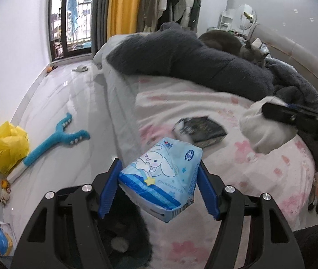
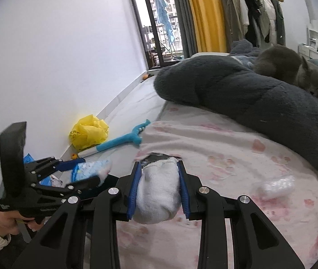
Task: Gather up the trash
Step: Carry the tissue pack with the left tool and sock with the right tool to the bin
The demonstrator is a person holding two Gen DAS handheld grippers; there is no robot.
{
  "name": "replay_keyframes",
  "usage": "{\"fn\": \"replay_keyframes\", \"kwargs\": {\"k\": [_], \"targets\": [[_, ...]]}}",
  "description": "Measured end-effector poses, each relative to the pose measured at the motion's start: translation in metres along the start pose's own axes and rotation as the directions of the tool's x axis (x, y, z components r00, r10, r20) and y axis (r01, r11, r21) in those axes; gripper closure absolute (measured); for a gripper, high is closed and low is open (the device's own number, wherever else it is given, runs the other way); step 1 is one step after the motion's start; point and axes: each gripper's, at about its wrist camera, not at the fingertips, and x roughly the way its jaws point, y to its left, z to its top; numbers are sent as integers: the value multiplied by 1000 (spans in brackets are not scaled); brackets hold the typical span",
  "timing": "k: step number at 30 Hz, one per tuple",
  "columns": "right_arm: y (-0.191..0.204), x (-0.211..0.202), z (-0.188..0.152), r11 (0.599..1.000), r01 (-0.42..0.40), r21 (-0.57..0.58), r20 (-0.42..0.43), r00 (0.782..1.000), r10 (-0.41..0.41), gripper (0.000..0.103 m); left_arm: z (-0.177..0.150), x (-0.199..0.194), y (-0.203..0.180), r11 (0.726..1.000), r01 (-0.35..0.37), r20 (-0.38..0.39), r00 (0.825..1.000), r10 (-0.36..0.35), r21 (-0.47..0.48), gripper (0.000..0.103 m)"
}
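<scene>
Pink bedsheet (image 1: 259, 157) below; left gripper (image 1: 159, 181) clamps blue tissue pack (image 1: 163, 172); right gripper (image 2: 159, 190) clamps white sock (image 2: 159, 192).

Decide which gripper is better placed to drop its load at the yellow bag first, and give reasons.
Probably the left gripper: holding the blue tissue pack, it is on the floor side of the bed, nearer the yellow bag. The right gripper is over the bed.

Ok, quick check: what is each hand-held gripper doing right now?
Left hand-held gripper: shut on the blue tissue pack.
Right hand-held gripper: shut on the white sock.
</scene>
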Motion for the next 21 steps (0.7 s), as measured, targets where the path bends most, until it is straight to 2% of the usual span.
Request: {"fn": "replay_keyframes", "kwargs": {"k": [12,21], "targets": [[50,31,12,996,-73,-47,-19,997,72,71,-38,17,52,997,-51,-107,993,45,-59,34],[90,56,17,988,-135,-77,-44,990,132,71,-75,36,97,989,-102,-230,970,74,-112,34]]}}
